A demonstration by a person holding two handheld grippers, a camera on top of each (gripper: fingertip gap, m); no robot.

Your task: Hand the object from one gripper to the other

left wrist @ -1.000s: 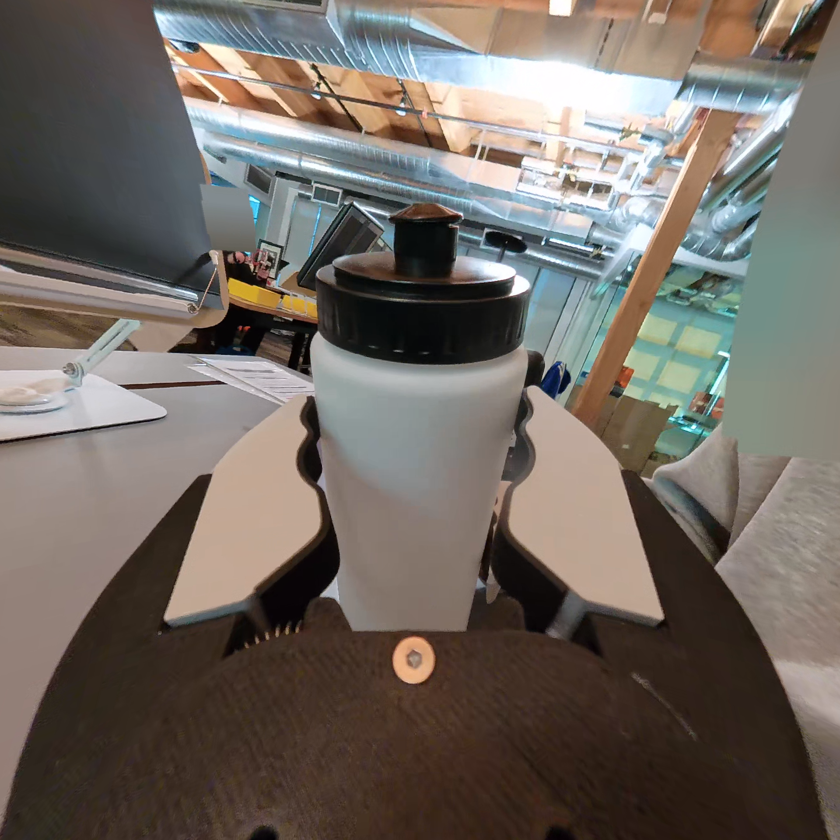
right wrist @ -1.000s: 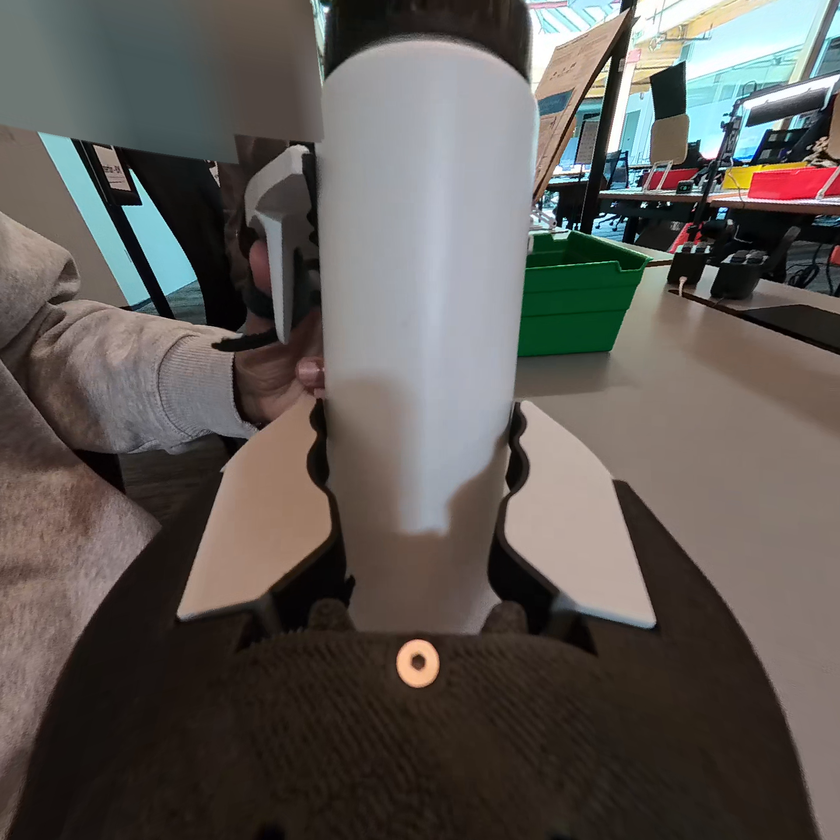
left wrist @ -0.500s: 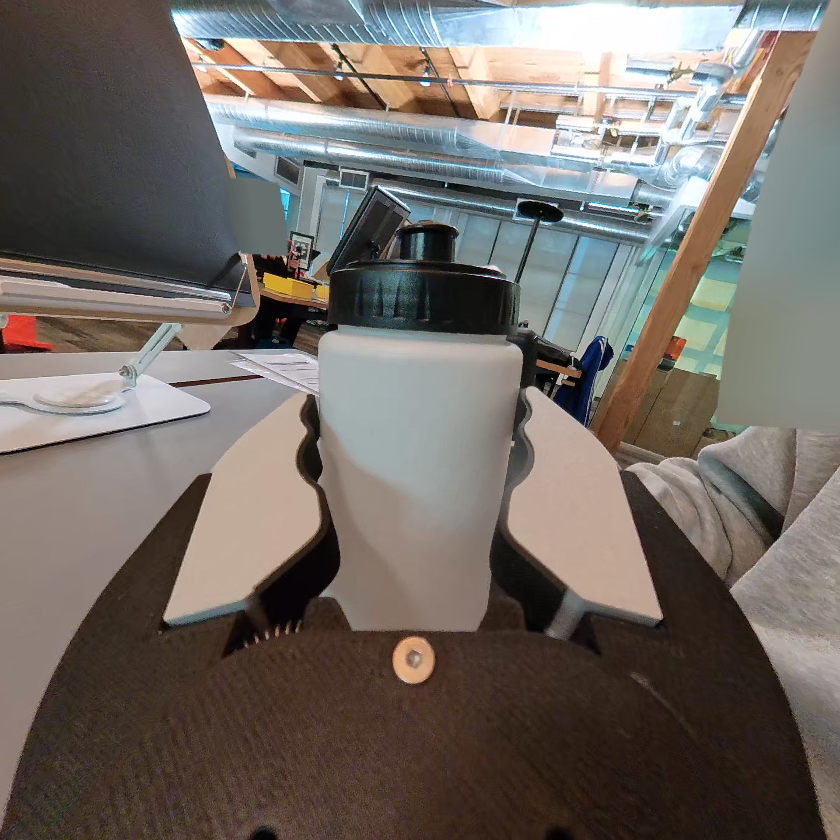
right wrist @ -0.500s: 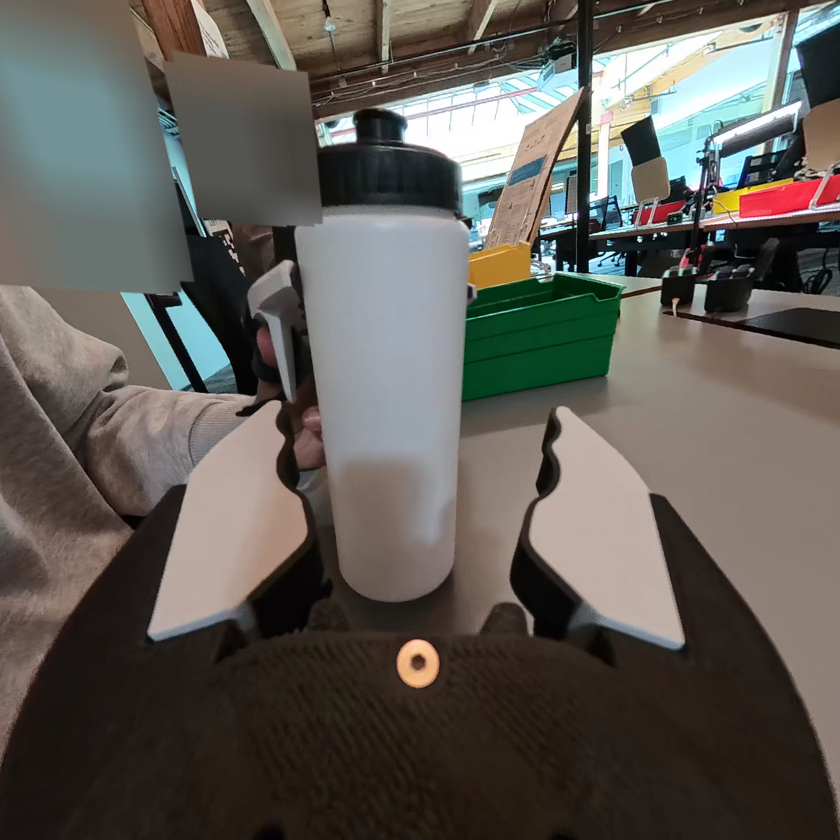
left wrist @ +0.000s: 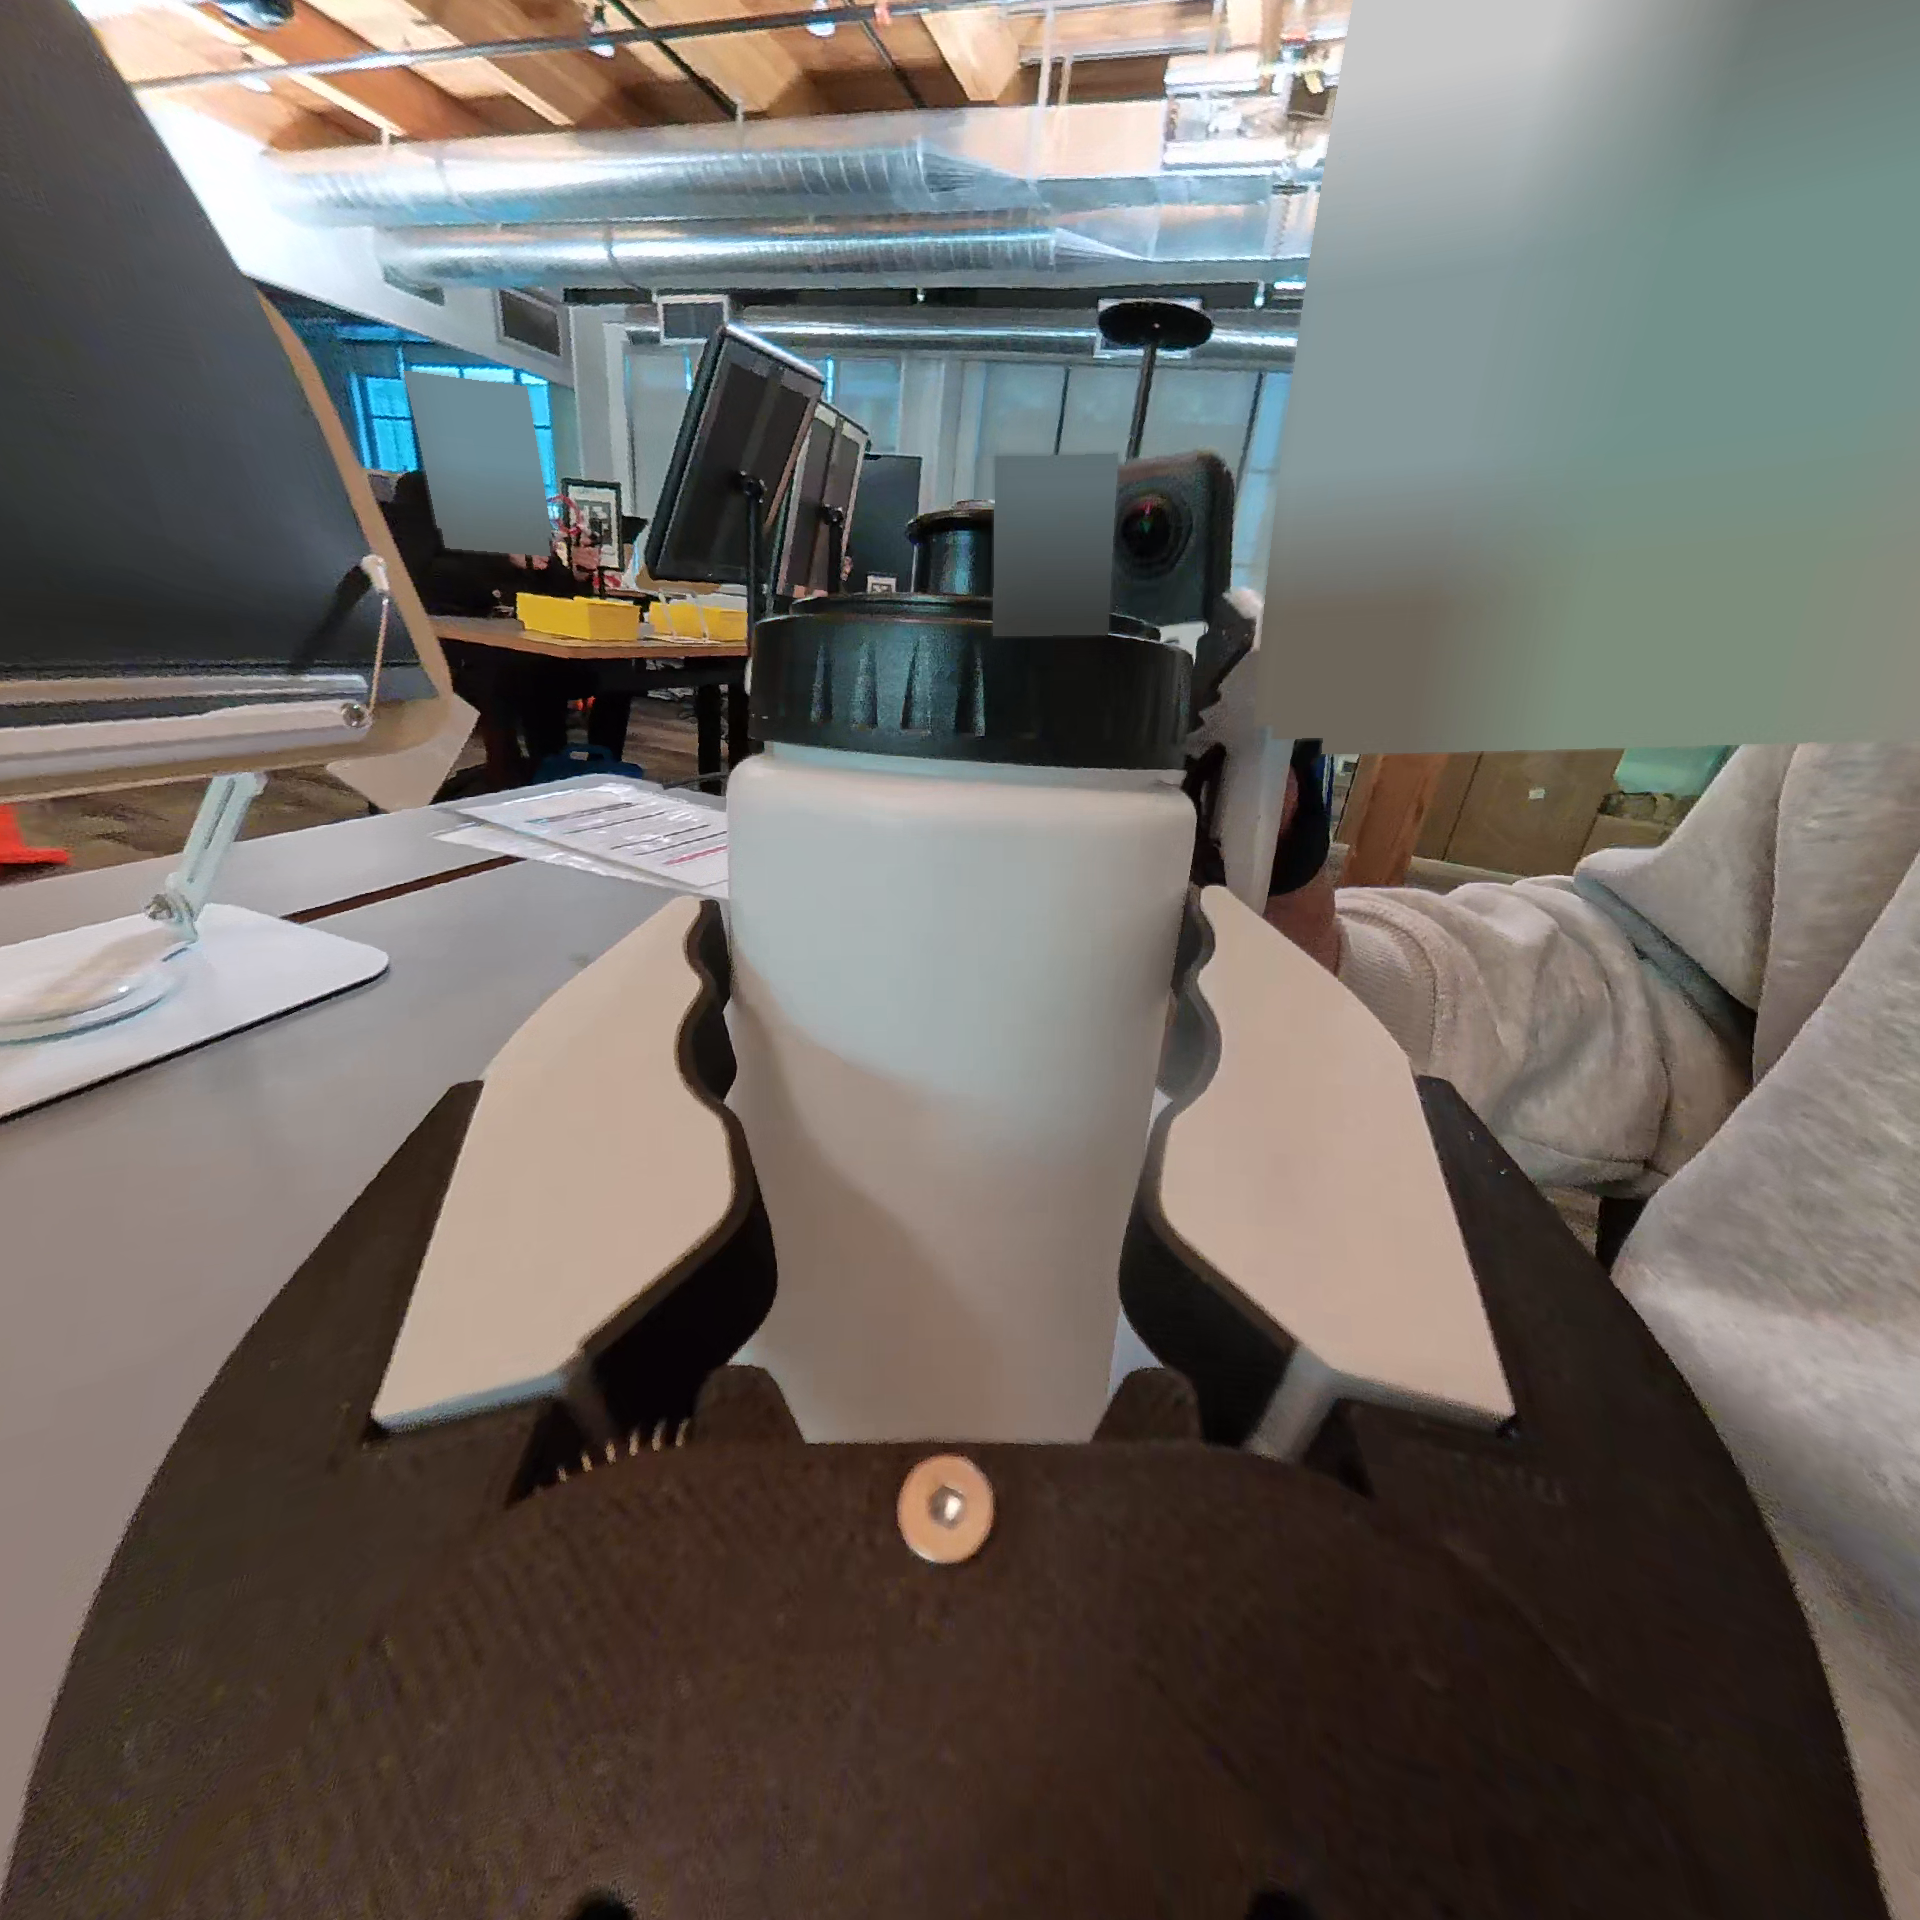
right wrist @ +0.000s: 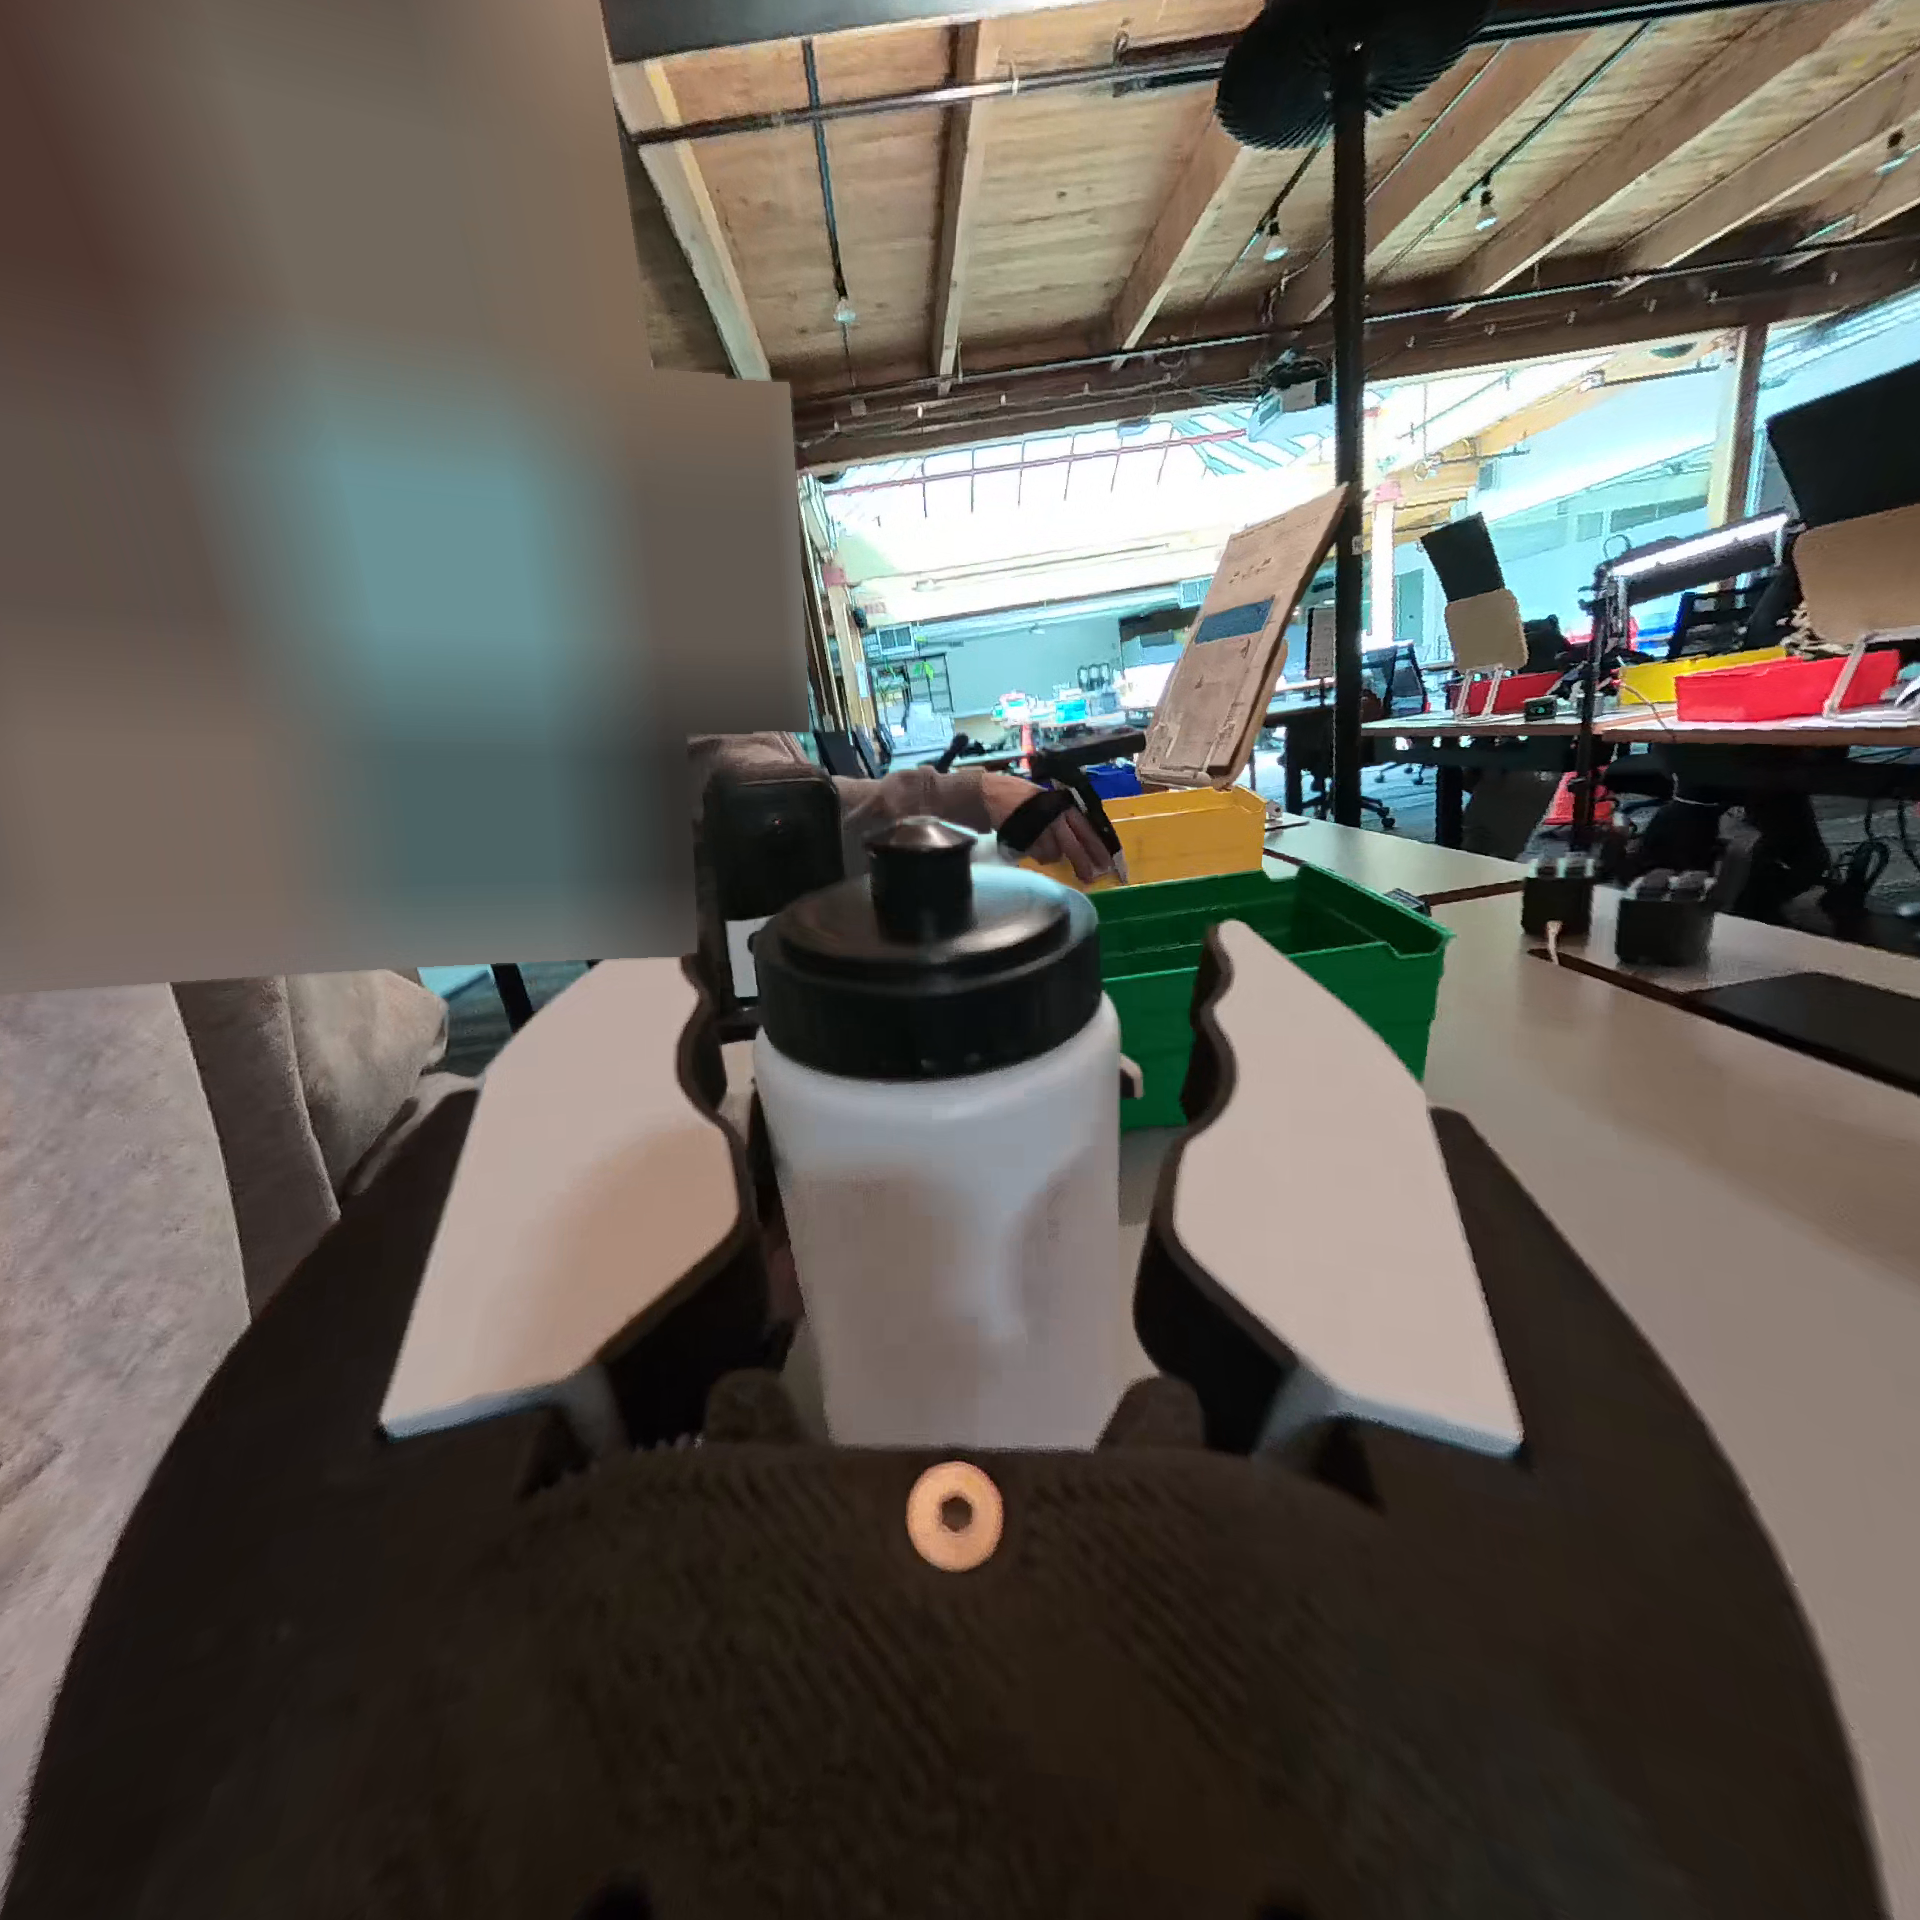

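Note:
A white bottle with a black screw cap stands upright above the grey table. My left gripper is shut on its body, with both pads against its sides. My right gripper comes from the opposite side. Its fingers are closed in on the bottle just under the cap. The right gripper's camera and one white finger show behind the cap in the left wrist view. The left gripper's black camera shows behind the bottle in the right wrist view. The bottle's base is hidden by the gripper bodies.
A monitor stand and a paper sheet lie on the table to the left. A green bin and a yellow bin stand behind the bottle. A grey sleeve is close on the right. Two black boxes sit farther back. About 5 cm separates my left fingertips from my right.
One second ago the right gripper held the bottle's lower part. Half a second ago it had opened and drawn back. Now it is higher and closed under the cap. The left gripper kept its hold.

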